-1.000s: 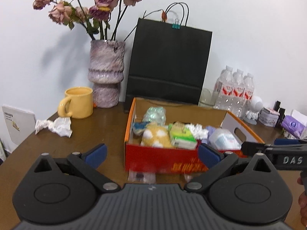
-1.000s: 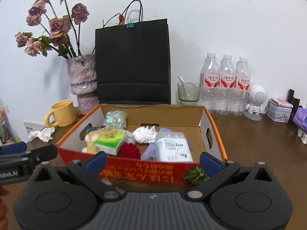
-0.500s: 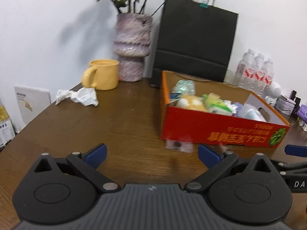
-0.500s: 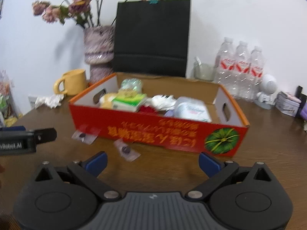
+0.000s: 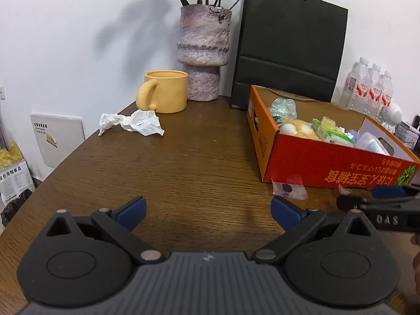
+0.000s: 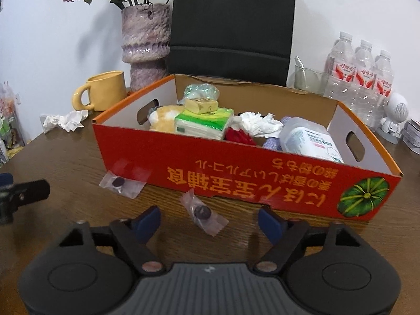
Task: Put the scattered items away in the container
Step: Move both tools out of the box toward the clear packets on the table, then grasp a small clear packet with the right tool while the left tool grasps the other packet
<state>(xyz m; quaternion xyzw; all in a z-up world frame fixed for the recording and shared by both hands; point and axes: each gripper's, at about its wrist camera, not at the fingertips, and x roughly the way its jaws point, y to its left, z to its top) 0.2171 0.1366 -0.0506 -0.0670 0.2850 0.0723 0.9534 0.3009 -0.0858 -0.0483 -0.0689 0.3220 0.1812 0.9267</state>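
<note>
Brown wooden table [image 6: 65,157], red cardboard box [image 6: 236,183] already half full. Right tool [image 6: 210,219] closing, pads not yet touching the clear sachet [image 6: 203,214] lying between them just before the box. Left tool [image 5: 207,210] released, empty. Second sachet [image 6: 122,182] touches the box front; crumpled tissue [image 5: 136,123] beside the yellow mug [image 5: 165,94].

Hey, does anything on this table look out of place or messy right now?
Yes. Two small clear packets lie loose on the table in front of the red box, and a crumpled tissue sits beside the yellow mug, all outside the box.
</note>
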